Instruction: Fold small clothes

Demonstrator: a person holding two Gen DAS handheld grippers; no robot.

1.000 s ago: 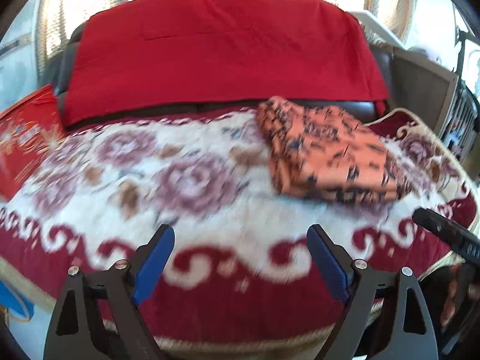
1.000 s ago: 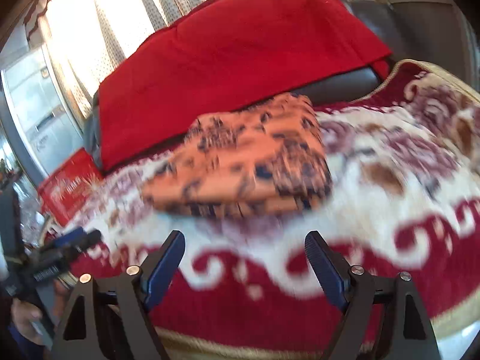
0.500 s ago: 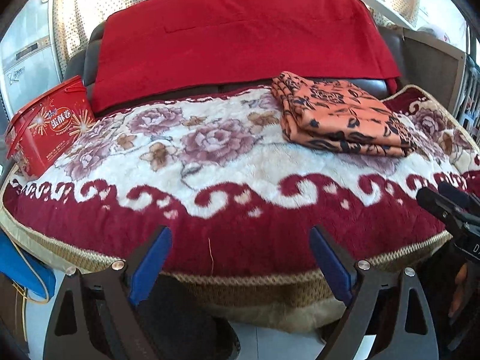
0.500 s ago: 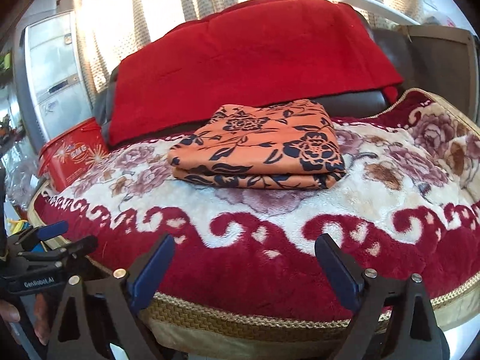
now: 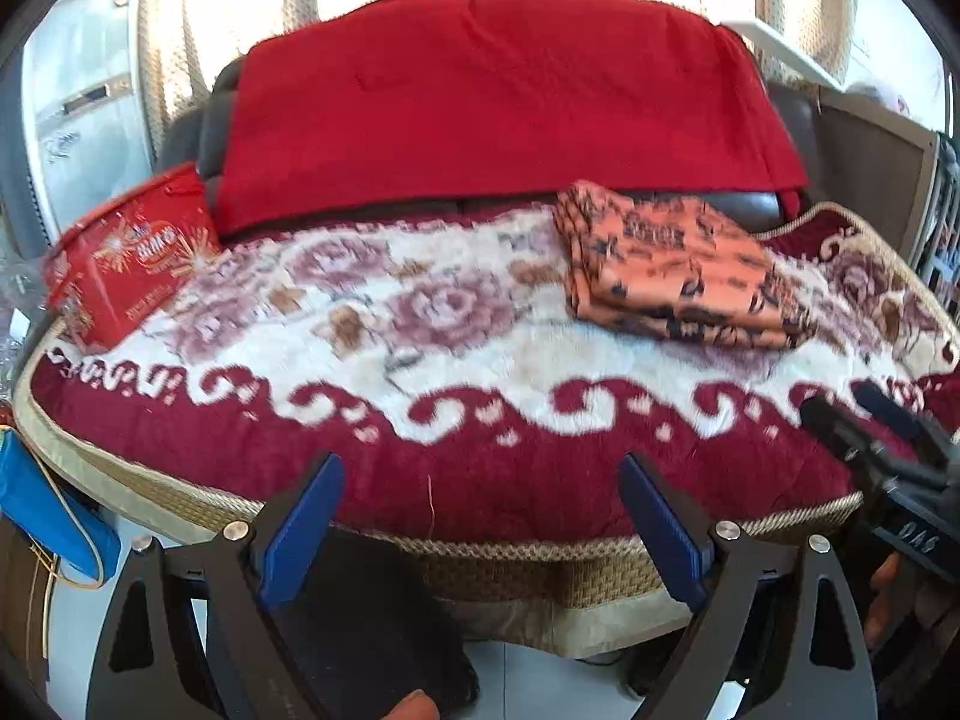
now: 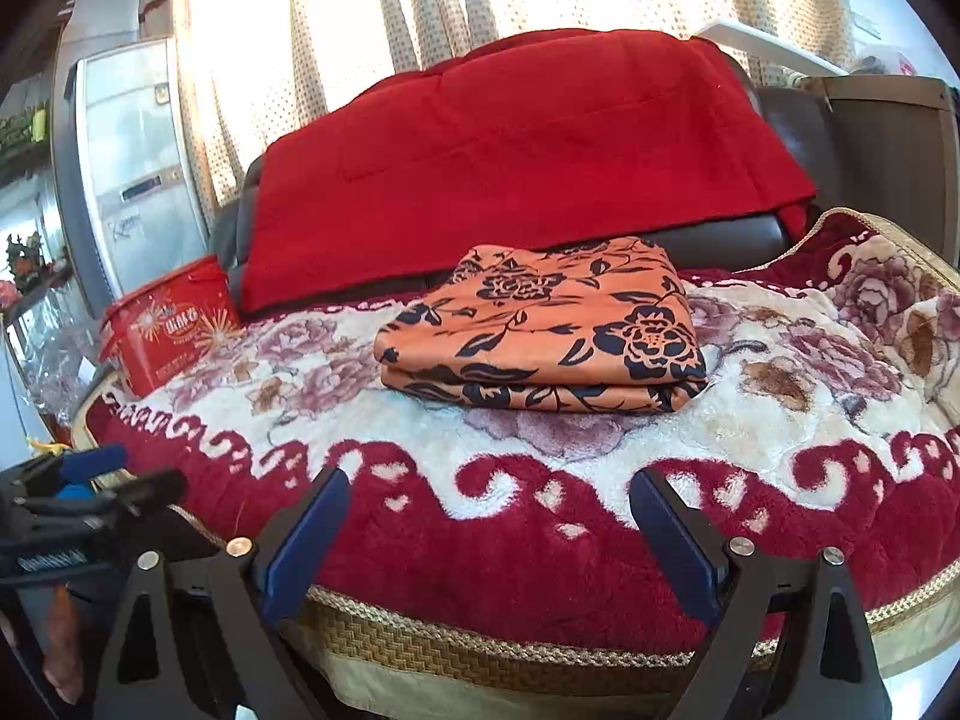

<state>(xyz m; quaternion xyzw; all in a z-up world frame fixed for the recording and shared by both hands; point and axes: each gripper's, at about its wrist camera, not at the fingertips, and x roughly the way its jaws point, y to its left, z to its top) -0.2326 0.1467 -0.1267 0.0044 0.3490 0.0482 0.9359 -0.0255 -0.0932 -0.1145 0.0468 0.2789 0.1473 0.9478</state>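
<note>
An orange garment with a black flower print [image 6: 543, 324] lies folded into a flat rectangle on the flowered red and cream blanket [image 6: 600, 504], toward the back. The left wrist view has the same folded garment [image 5: 672, 267] at the right rear of the blanket [image 5: 420, 372]. My left gripper [image 5: 480, 468] hangs open over the blanket's front edge, nothing between its blue pads. My right gripper [image 6: 489, 483] is open too, empty, well short of the garment. Each gripper shows at the edge of the other's view: the right gripper [image 5: 870, 426] and the left gripper [image 6: 114, 474].
A red cloth [image 6: 528, 156] drapes the dark sofa back behind the blanket. A red tin box [image 6: 171, 324] stands at the blanket's left end. A grey cabinet [image 6: 132, 168] and curtains [image 6: 456, 0] lie beyond. A blue bag [image 5: 48, 510] hangs at the lower left.
Both grippers have drawn back from the garment toward the blanket's front edge and risen a little. The right jaws have opened wider. The folded garment has stayed in place.
</note>
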